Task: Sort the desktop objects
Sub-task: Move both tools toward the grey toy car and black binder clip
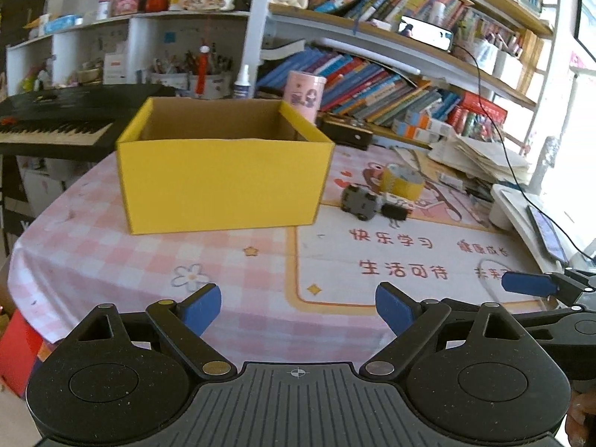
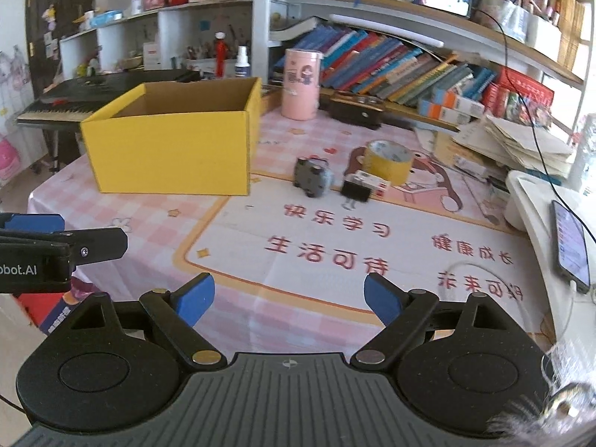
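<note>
Left gripper (image 1: 298,307): blue pads spread wide, nothing between them, only pink checked tablecloth (image 1: 93,246) below. It hangs over the near edge of the table, tilted downward.

Right gripper (image 2: 289,300): jaws likewise wide apart and empty, over the near part of the printed desk mat (image 2: 335,260) with red characters. The two grippers sit side by side: the right one's blue fingertip shows at the right edge of the left wrist view, and the left one's black body shows at the left edge of the right wrist view.

Beyond the grippers, mid-table:
- Yellow cardboard box (image 1: 223,186), open top, brown inside, standing on the left half of the cloth, directly ahead of the left gripper. Contents cannot be seen from either view.
- Grey toy car (image 2: 313,178), just right of the box, on the far edge of the mat.
- Black binder clip (image 2: 355,190), just right of the car, near it but apart.
- Small white box (image 2: 372,182) with red print, touching or just behind the clip; cannot tell which.
- Yellow tape roll (image 2: 389,162), lying flat, just beyond the white box.

Far side: pink cylindrical tin (image 2: 301,83) behind the box's right corner; a dark case right of it; slanted books on shelves. Black keyboard (image 1: 56,126) off the table, far left. Phone (image 2: 570,246) on a white stand, cable attached, right edge.
</note>
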Demonstrator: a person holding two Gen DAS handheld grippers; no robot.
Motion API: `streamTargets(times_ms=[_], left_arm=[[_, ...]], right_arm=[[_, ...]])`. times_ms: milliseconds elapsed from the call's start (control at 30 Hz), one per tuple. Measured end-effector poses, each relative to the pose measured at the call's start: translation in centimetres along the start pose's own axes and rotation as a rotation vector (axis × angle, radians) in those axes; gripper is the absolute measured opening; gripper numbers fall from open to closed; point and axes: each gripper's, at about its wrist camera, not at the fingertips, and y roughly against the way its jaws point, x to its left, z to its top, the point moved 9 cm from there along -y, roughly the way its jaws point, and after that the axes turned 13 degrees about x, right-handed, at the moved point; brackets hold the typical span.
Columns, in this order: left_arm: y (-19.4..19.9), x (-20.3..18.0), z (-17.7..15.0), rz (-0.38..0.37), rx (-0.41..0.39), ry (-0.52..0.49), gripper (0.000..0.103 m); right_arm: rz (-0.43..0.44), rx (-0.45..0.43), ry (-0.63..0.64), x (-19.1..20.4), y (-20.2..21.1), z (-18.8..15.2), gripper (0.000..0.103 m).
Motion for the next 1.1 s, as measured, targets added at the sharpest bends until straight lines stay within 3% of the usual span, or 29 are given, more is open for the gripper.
streamTargets(times_ms=[767,1100], left_arm=[[-7.7,-7.9,4.8,-0.058,0.075,-0.083,0.092],[-11.3,-10.8,7.7,-0.046,0.08,-0.076,0.092]], right_arm=[[-0.039,0.074,-0.084,-10.2,-4.3,2.6,0.087],[-0.028,0.08,-0.086,-14.8,-6.8,5.1,0.087]])
